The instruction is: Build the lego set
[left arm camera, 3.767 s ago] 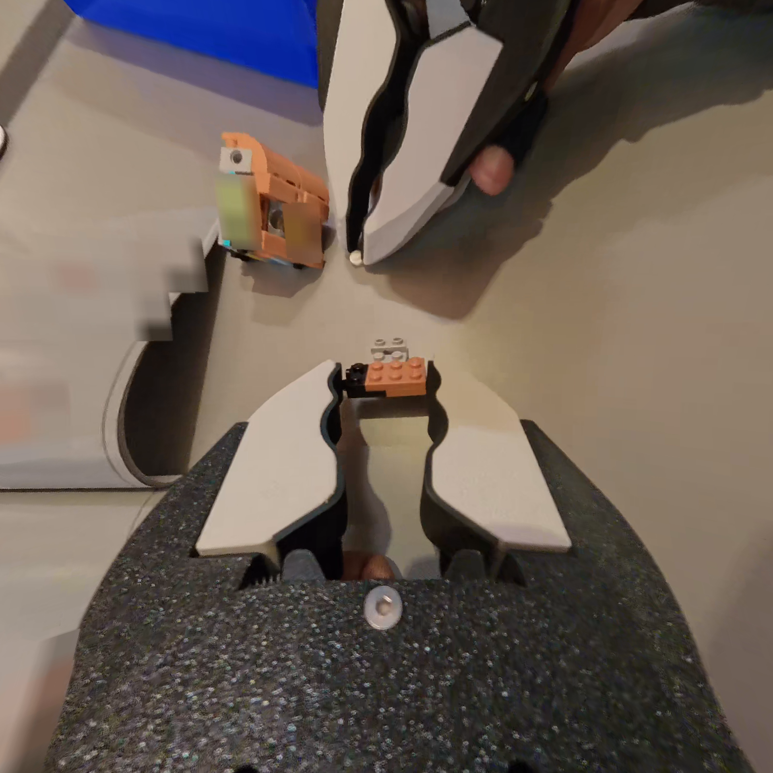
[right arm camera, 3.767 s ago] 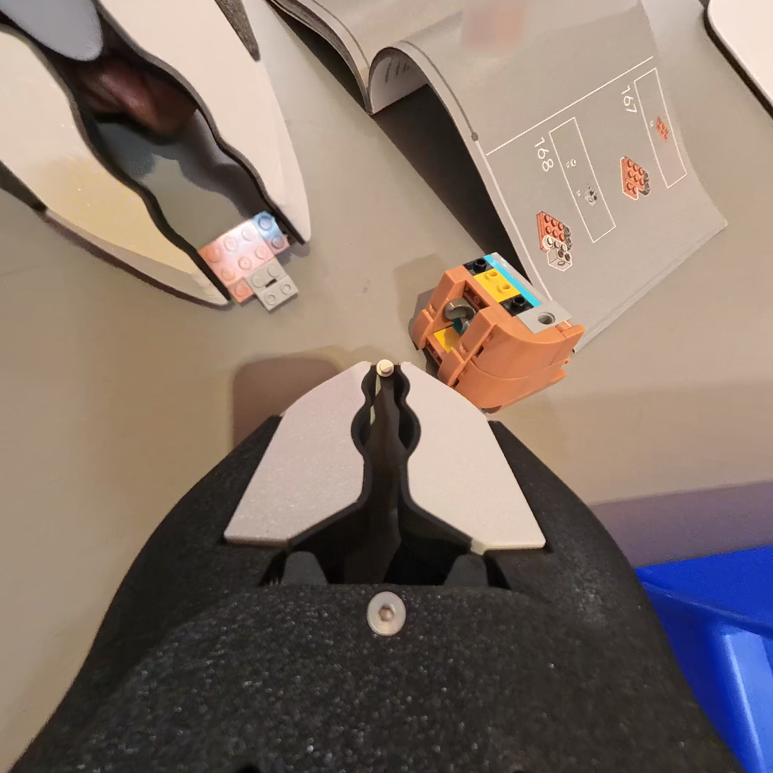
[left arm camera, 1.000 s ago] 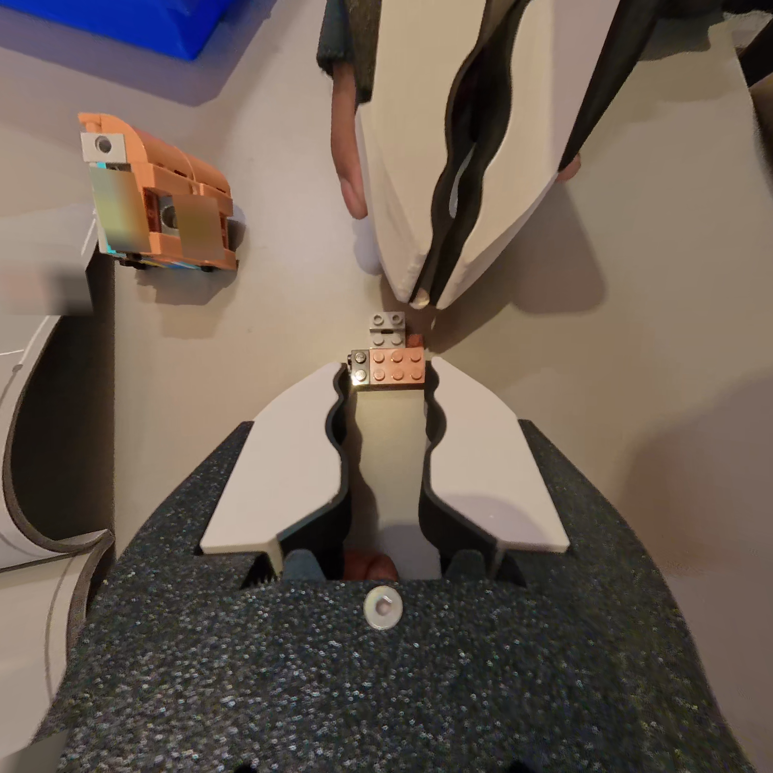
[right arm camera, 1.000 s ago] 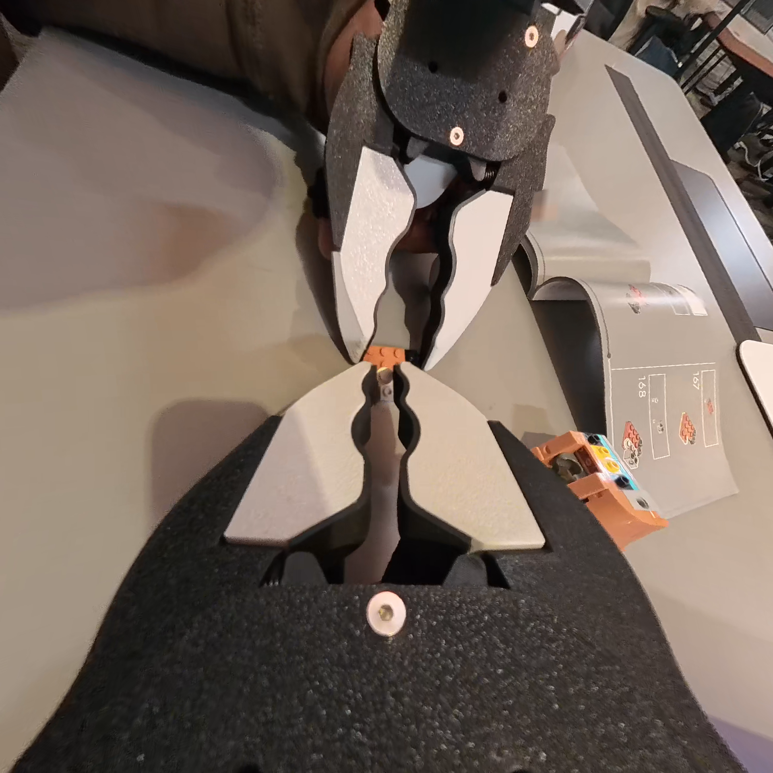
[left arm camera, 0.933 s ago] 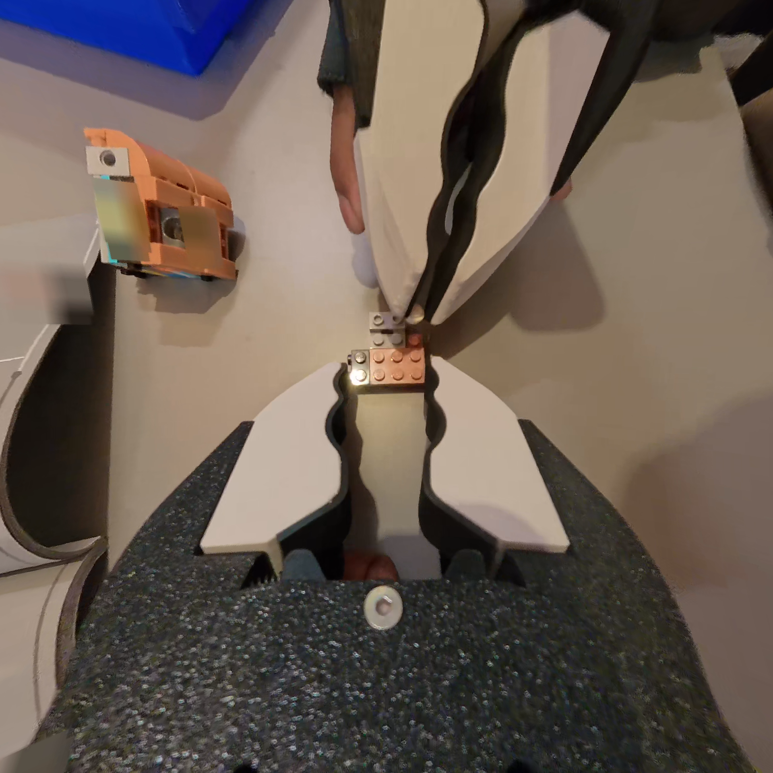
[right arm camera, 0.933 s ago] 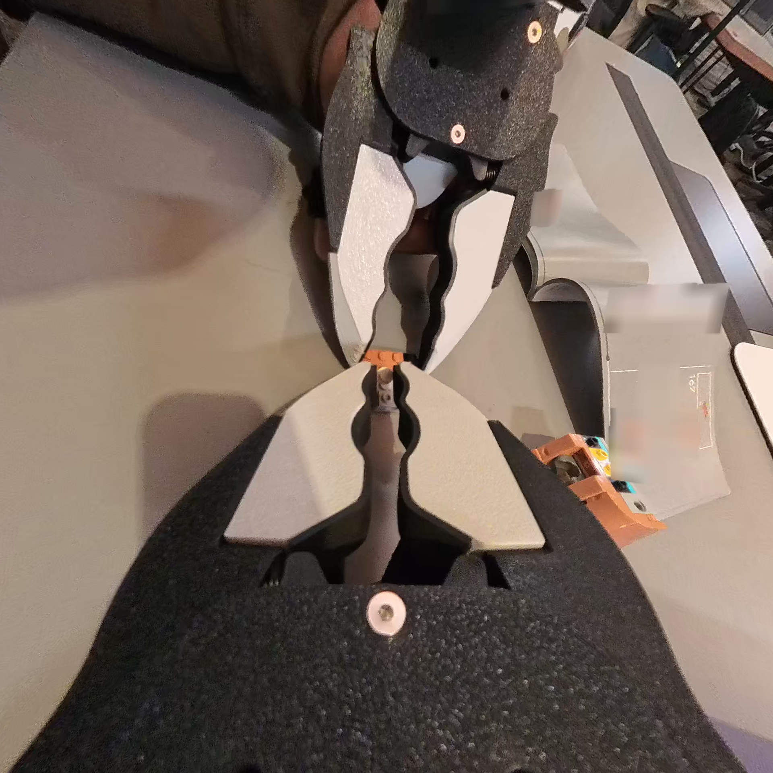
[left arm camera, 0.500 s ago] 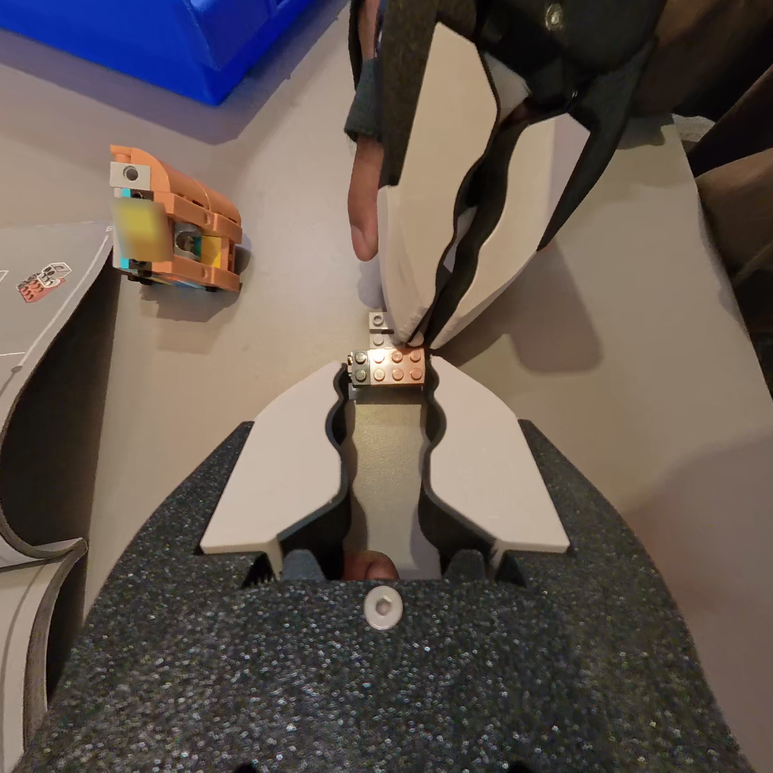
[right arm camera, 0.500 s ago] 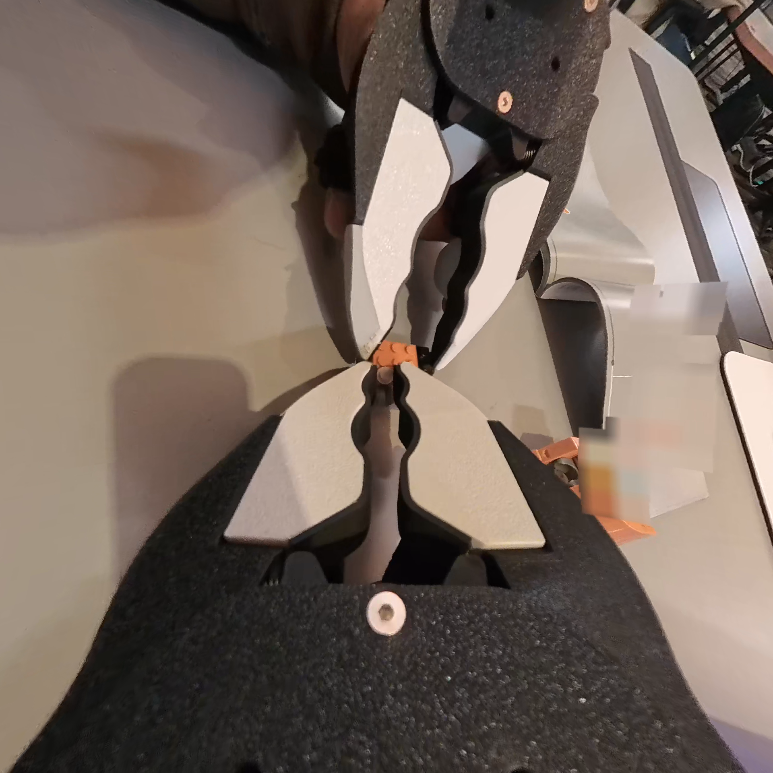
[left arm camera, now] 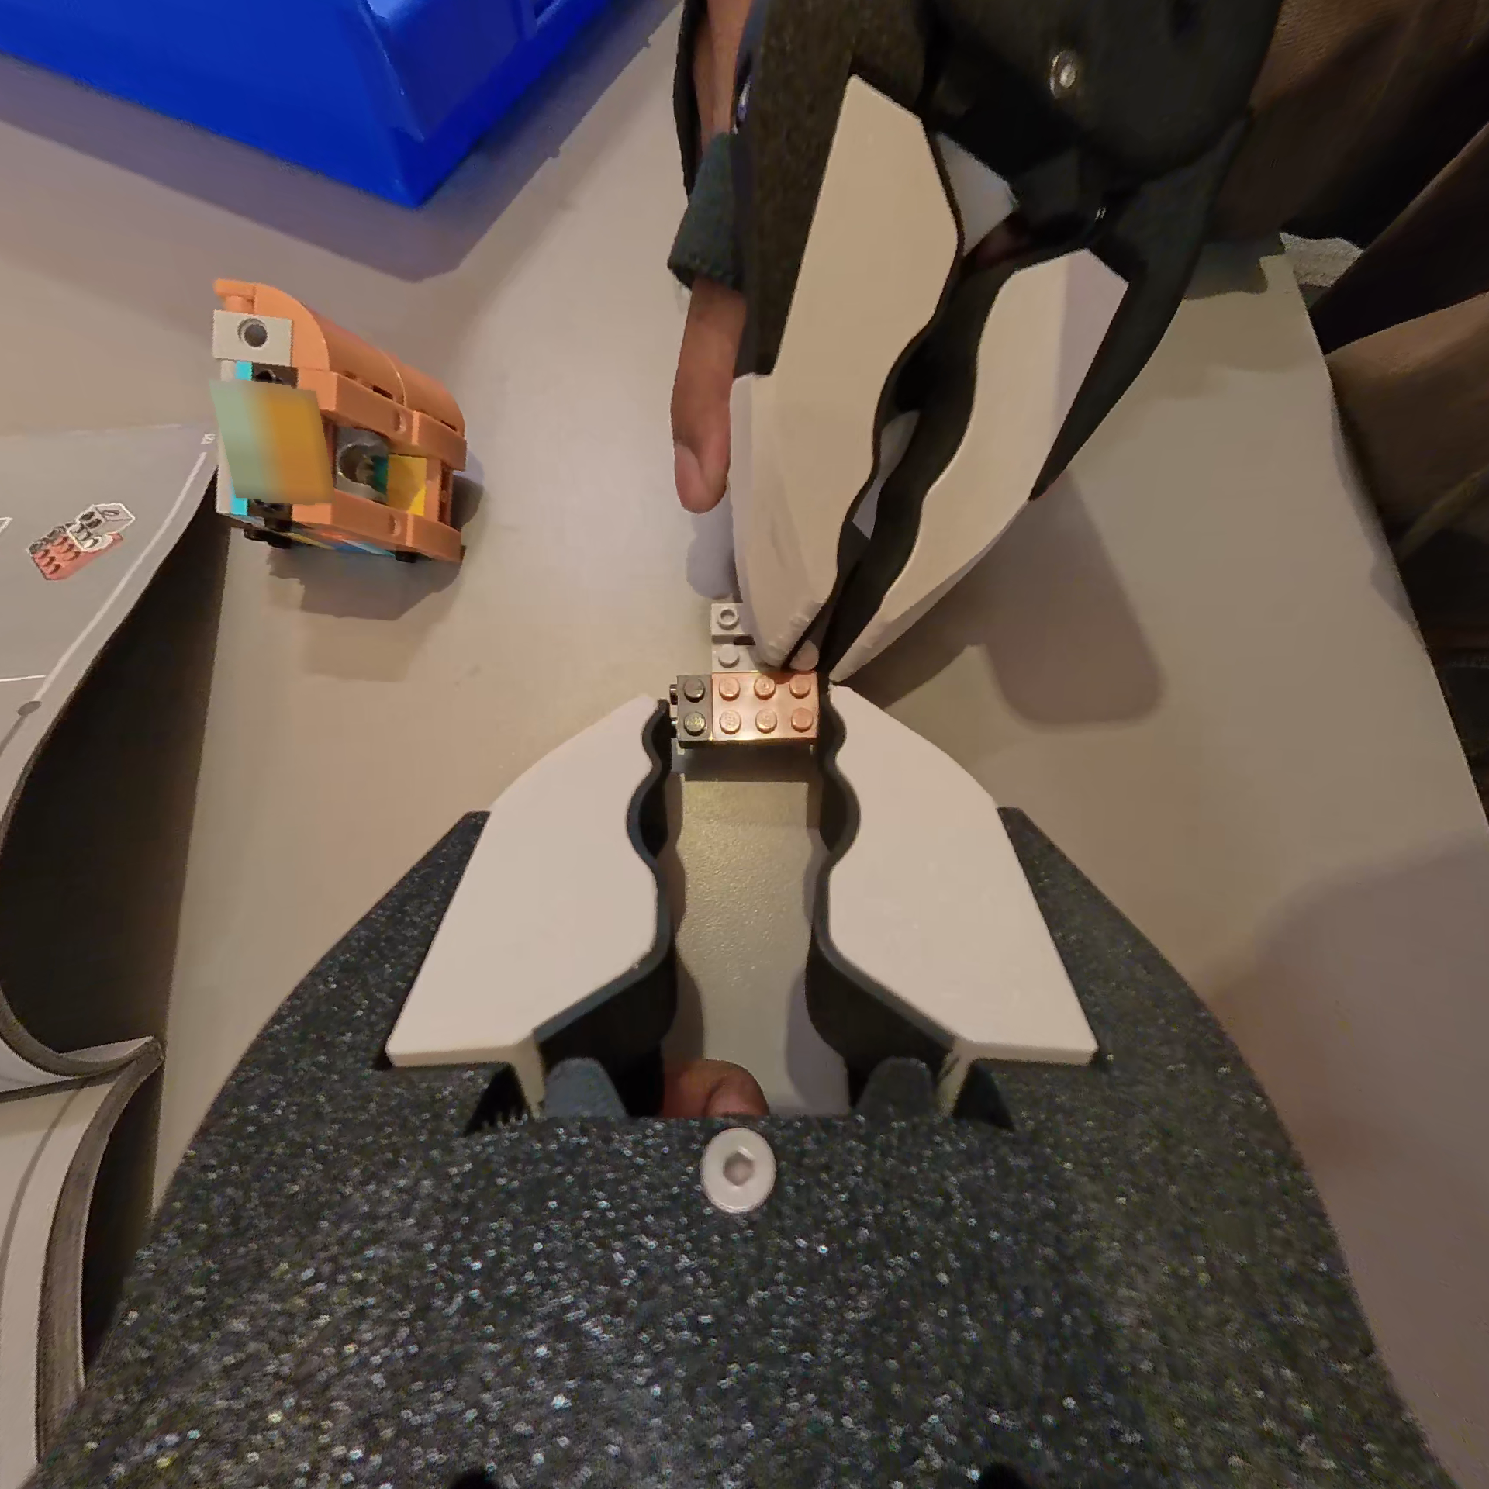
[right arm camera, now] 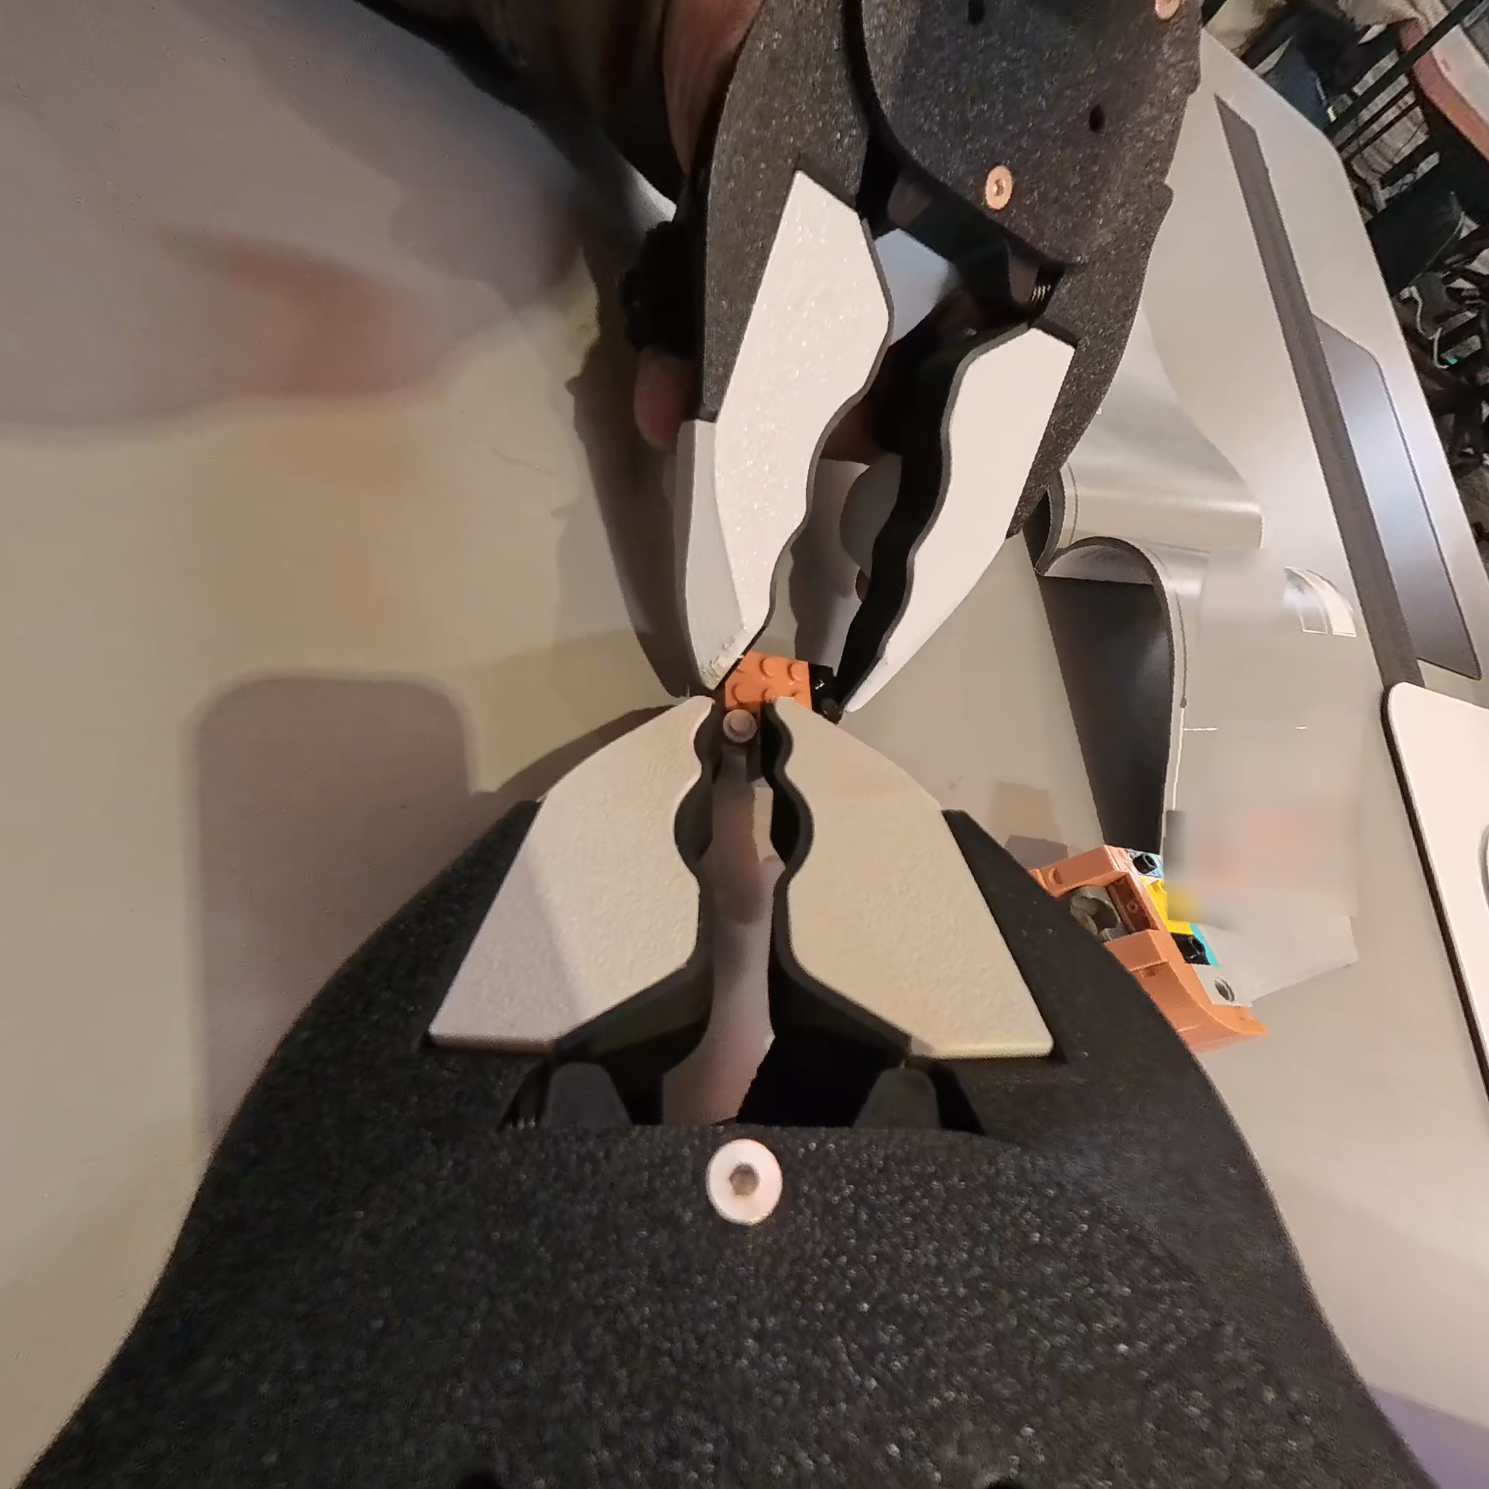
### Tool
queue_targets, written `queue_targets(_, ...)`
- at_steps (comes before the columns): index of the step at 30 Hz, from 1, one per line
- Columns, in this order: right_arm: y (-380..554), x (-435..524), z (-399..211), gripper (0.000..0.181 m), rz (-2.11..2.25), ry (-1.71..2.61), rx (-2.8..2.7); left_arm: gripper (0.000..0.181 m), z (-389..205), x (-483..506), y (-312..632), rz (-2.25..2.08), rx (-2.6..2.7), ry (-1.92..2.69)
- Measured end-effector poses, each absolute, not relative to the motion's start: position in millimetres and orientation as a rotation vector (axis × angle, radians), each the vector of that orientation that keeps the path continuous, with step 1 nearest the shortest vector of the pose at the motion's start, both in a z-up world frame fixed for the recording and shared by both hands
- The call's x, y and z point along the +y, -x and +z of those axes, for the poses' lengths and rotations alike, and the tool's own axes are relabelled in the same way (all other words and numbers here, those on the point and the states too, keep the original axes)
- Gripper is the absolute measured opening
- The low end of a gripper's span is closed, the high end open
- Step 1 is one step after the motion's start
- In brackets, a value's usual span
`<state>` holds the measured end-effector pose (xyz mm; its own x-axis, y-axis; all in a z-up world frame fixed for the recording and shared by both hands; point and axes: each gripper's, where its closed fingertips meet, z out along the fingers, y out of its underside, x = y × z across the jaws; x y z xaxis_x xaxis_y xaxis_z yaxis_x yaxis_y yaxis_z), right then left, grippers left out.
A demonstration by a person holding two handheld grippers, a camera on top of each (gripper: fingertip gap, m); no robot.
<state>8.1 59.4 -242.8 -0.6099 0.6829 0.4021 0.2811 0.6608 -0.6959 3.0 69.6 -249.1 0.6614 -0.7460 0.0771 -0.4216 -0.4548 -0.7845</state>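
Orange brick (left arm camera: pixel 764 715) sat clamped between left claw (left arm camera: pixel 745 725) tips. Right claw (right arm camera: pixel 737 713) pinched a small white stud (right arm camera: pixel 736 724), pressed at the brick's far edge, tip to tip.

bare table (left arm camera: pixel 1209 806) right of both grippers; orange model (left arm camera: pixel 338 427) and open booklet (left arm camera: pixel 89 580) crowding left

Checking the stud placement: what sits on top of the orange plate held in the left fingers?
On the orange plate, bare studs show; the right gripper presses a small white stud at its far edge. Seating is hidden.
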Motion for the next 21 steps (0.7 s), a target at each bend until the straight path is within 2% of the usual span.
queue_targets(11,-8.2,60.0,-230.7,0.021,0.763,0.650,-2.126,0.035,-245.3,70.5,-0.9,-0.582,0.851,2.105)
queue_targets(16,-10.4,66.0,-221.8,0.025,0.462,0.322,-1.989,0.035,-241.8,70.2,-0.2,-0.635,0.805,2.111)
queue_targets(21,-8.5,63.9,-218.5,0.027,0.371,0.230,-1.936,0.035,-234.4,70.2,1.3,-0.659,0.771,2.102)
